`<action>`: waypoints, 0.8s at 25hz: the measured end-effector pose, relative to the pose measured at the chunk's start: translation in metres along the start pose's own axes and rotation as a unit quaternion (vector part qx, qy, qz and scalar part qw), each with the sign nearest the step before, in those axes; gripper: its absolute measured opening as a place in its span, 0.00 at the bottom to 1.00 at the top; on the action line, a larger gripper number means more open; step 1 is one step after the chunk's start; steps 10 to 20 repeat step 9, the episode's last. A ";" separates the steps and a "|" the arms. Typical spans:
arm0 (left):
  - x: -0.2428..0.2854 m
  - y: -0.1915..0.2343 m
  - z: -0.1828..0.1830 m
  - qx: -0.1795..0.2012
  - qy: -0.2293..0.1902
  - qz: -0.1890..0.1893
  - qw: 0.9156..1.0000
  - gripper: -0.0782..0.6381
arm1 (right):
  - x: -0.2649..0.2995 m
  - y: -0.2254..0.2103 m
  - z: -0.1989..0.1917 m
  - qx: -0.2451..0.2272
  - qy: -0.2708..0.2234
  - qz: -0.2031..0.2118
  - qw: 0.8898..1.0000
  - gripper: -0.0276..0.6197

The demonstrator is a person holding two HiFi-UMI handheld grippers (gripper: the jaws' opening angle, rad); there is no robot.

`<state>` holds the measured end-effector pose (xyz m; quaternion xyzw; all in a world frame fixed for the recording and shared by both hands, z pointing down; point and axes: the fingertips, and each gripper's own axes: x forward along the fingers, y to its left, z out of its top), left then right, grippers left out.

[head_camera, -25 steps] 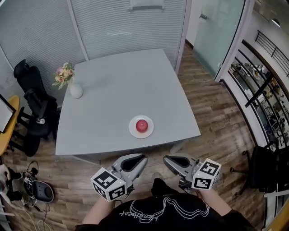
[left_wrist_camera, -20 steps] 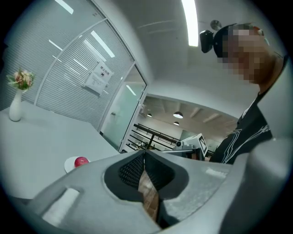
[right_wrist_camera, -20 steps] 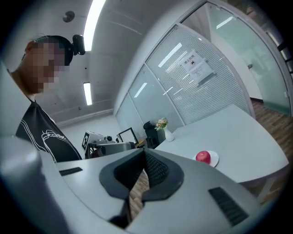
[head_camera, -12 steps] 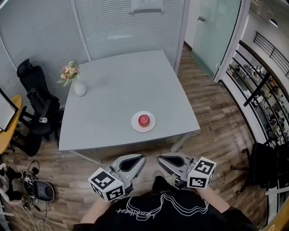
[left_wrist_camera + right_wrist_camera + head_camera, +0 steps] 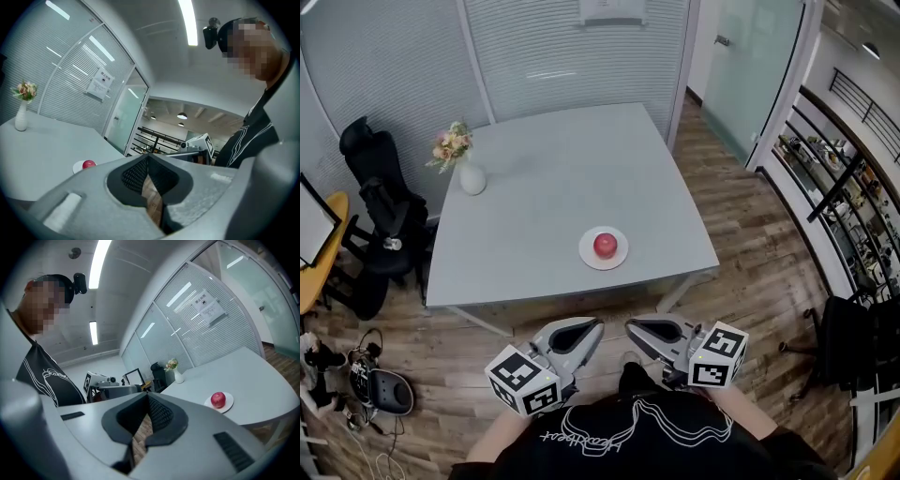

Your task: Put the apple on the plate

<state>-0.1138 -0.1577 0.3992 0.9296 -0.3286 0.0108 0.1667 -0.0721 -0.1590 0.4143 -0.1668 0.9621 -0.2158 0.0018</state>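
- One apple (image 5: 605, 244), red, sits in the middle of one white plate (image 5: 587, 253) near the front edge of the single grey table (image 5: 553, 178).
- One white vase (image 5: 472, 179) with a small bunch of flowers (image 5: 453, 144) stands at the table's far left corner, well apart from the plate.
- There are two grippers, each with one marker cube, both held low in front of the person's chest, short of the table and well apart from the apple.
- The left gripper (image 5: 589, 328) has its jaws clenched tip to tip, with nothing between them.
- The right gripper (image 5: 637, 329) is likewise closed and empty; only wooden floor shows through the gap behind its tips.
- One black office chair (image 5: 380, 211) stands left of the table.
- Only two table legs (image 5: 673, 292) show clearly; the rest are hidden under the top.
- The notice (image 5: 609, 8) on the slatted wall is cut off at the top edge of the head view, and its print is too small to read.
- The shelving (image 5: 839, 178) at the right is cut off by the frame, and its contents are too small to make out.
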 end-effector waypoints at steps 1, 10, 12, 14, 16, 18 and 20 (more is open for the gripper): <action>-0.002 -0.001 -0.001 0.000 -0.001 0.000 1.000 0.13 | 0.000 0.002 -0.001 -0.001 0.001 0.000 1.000 0.06; -0.016 -0.007 -0.006 0.002 -0.001 0.000 1.000 0.13 | 0.001 0.017 -0.009 -0.002 0.000 -0.005 1.000 0.06; -0.016 -0.007 -0.006 0.002 -0.001 0.000 1.000 0.13 | 0.001 0.017 -0.009 -0.002 0.000 -0.005 1.000 0.06; -0.016 -0.007 -0.006 0.002 -0.001 0.000 1.000 0.13 | 0.001 0.017 -0.009 -0.002 0.000 -0.005 1.000 0.06; -0.016 -0.007 -0.006 0.002 -0.001 0.000 1.000 0.13 | 0.001 0.017 -0.009 -0.002 0.000 -0.005 1.000 0.06; -0.016 -0.007 -0.006 0.002 -0.001 0.000 1.000 0.13 | 0.001 0.017 -0.009 -0.002 0.000 -0.005 1.000 0.06; -0.016 -0.007 -0.006 0.002 -0.001 0.000 1.000 0.13 | 0.001 0.017 -0.009 -0.002 0.000 -0.005 1.000 0.06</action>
